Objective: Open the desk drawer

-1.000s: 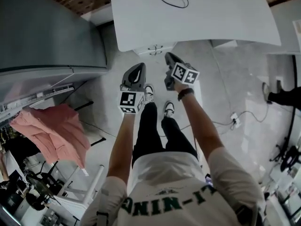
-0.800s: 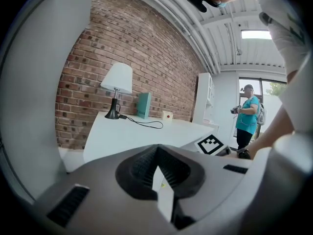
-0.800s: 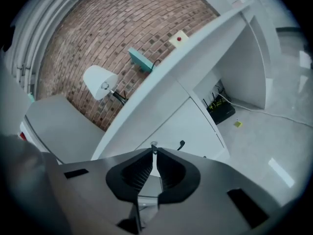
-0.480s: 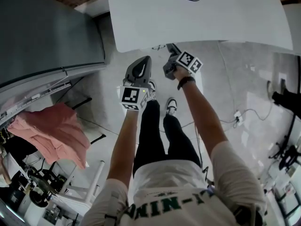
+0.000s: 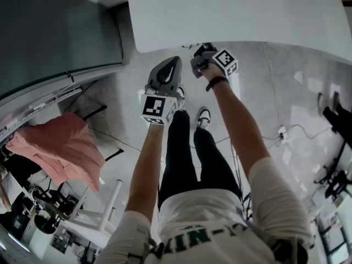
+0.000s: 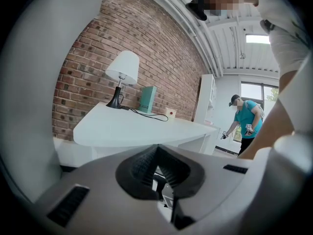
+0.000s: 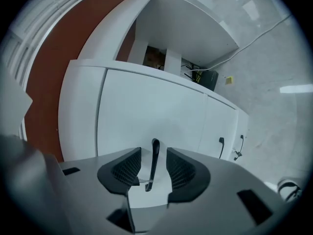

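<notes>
In the head view the right tool [image 5: 201,56] reaches under the worktop [image 5: 236,15] edge, nearer the drawer than the left tool [image 5: 166,70]. The left gripper view shows that tool's jaws together and empty. In the right gripper view the jaws, just opened, stand apart astride the drawer handle [image 7: 154,163], whose length runs along the gap, untouched.

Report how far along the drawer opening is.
Done: the right gripper is lined up at the drawer. Its jaws have just been opening, and the dark handle now stands between them. In hand: nothing is gripped yet, since the jaws stand clear of the handle on both sides. Left: close on the handle and pull; the drawer front looks shut.
</notes>
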Demonstrator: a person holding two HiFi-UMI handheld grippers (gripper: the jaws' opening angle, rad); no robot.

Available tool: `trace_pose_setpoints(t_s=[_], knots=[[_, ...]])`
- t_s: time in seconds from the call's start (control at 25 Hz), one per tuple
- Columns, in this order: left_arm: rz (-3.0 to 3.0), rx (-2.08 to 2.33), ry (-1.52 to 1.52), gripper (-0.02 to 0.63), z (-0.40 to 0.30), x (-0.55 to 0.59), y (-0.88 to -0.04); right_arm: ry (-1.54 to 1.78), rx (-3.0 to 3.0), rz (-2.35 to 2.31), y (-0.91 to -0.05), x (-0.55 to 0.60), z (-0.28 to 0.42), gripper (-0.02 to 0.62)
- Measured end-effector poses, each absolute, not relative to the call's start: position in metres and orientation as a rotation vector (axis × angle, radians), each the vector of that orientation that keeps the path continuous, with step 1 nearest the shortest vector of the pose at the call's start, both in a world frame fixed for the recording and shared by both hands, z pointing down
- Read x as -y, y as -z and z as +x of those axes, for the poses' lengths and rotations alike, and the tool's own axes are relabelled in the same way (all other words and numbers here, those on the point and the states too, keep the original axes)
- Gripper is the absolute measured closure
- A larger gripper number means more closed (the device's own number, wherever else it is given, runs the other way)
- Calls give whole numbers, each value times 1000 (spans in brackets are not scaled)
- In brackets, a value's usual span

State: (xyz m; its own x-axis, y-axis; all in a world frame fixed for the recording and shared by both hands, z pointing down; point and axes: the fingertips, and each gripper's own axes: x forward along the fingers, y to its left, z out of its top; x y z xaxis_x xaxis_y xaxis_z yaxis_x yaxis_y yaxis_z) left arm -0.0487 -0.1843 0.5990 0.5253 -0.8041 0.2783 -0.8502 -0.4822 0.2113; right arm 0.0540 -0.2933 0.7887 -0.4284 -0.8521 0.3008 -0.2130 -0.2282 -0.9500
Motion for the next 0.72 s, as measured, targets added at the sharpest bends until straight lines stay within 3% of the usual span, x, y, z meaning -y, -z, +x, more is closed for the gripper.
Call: trace_pose_setpoints(t_s=[0.04, 0.12, 0.72], knots=[[2446, 1377, -199, 612, -48, 184, -598, 1698, -1522, -1262, -789, 293, 55, 438], [2442, 1380, -198, 612, -48, 182, -597, 1705, -1483, -1246, -790, 291, 55, 562], [2356, 1420, -122, 612, -51, 169, -601, 1789, -1447, -1248, -789, 286, 53, 572]])
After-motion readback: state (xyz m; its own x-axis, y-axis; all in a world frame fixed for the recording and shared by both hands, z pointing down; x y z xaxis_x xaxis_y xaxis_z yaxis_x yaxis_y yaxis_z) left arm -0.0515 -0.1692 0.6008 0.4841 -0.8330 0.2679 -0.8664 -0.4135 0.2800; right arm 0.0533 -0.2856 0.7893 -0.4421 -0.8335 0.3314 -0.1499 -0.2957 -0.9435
